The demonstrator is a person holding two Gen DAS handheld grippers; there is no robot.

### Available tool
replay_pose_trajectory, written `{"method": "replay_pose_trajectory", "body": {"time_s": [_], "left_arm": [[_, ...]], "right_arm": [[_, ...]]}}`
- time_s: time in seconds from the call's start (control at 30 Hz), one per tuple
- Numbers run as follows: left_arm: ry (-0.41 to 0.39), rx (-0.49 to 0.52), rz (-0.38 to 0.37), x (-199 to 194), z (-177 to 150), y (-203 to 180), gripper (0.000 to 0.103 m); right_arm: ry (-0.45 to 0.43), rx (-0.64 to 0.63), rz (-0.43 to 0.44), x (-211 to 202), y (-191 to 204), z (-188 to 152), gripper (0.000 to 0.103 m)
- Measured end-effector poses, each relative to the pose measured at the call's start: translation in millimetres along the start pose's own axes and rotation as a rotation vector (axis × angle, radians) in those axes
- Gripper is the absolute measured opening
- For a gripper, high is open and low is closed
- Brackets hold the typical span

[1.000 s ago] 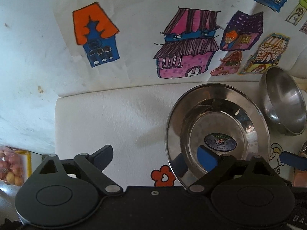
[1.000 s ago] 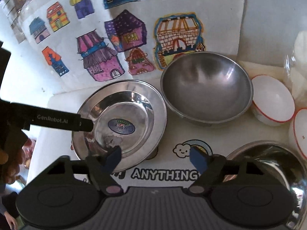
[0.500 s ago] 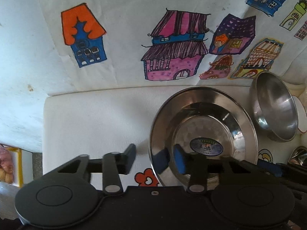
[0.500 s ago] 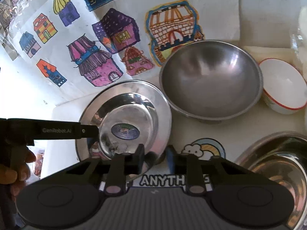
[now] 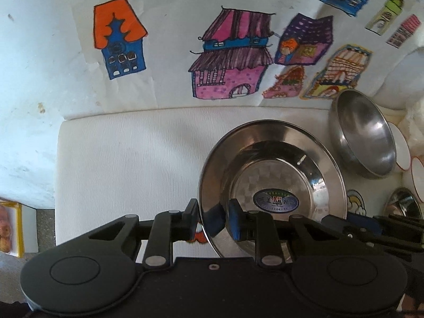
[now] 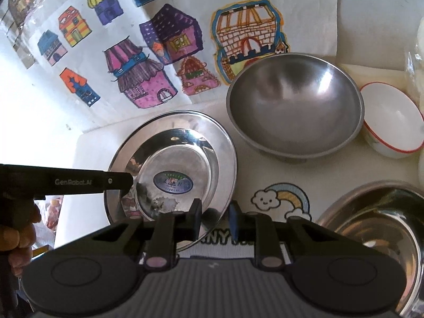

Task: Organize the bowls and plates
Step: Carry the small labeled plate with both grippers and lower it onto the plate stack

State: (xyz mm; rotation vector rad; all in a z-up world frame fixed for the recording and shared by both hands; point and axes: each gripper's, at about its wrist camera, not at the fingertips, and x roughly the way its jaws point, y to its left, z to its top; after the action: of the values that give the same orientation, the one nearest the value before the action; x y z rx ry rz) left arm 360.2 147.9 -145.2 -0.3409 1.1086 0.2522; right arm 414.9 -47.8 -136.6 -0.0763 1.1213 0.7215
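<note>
Left wrist view: left gripper (image 5: 213, 218) at bottom centre, jaws closing. The near-left rim of the steel plate (image 5: 273, 182) sits between the fingers, one finger outside the rim on the white mat (image 5: 127, 159), the blue-padded one inside the dish. The pads look about in contact with the rim, so I read it as a pinch. The plate lies flat, right of centre, with an oval blue sticker (image 5: 276, 201) in its well. A steel bowl (image 5: 363, 137) sits at the right edge, just beyond the plate and apart from it. White bowls with a red rim (image 5: 402, 145) are cut off at the far right. A sheet of coloured house drawings (image 5: 230, 58) fills the upper half. The dark bar of the other gripper enters at lower right, by the plate's rim.

Right wrist view: right gripper (image 6: 214, 218) at bottom centre, fingers nearly together and clamped on the plate's near-right rim (image 6: 172, 169), one finger inside, the blue pad outside over the mat's rainbow print. The left gripper's arm (image 6: 79, 182) comes in from the left edge with its tip at the plate's left rim and a hand (image 6: 16, 238) behind it. Large steel bowl (image 6: 294, 111) at upper right, clear of the plate. White red-rimmed bowl (image 6: 392, 122) at the far right, beside it. Another steel vessel (image 6: 376, 228) at lower right.
</note>
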Motion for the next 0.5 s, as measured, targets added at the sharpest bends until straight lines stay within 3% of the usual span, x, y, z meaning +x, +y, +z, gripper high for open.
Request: {"method": "replay_pose_trajectory", "body": {"time_s": [0.5], "left_arm": [[-0.079,0.004,-0.052,-56.9,-31.5,-18.2,0.028]], "right_arm": [[-0.064,-0.063,-0.001,-56.1,7.7,-25.5,0.024]]}}
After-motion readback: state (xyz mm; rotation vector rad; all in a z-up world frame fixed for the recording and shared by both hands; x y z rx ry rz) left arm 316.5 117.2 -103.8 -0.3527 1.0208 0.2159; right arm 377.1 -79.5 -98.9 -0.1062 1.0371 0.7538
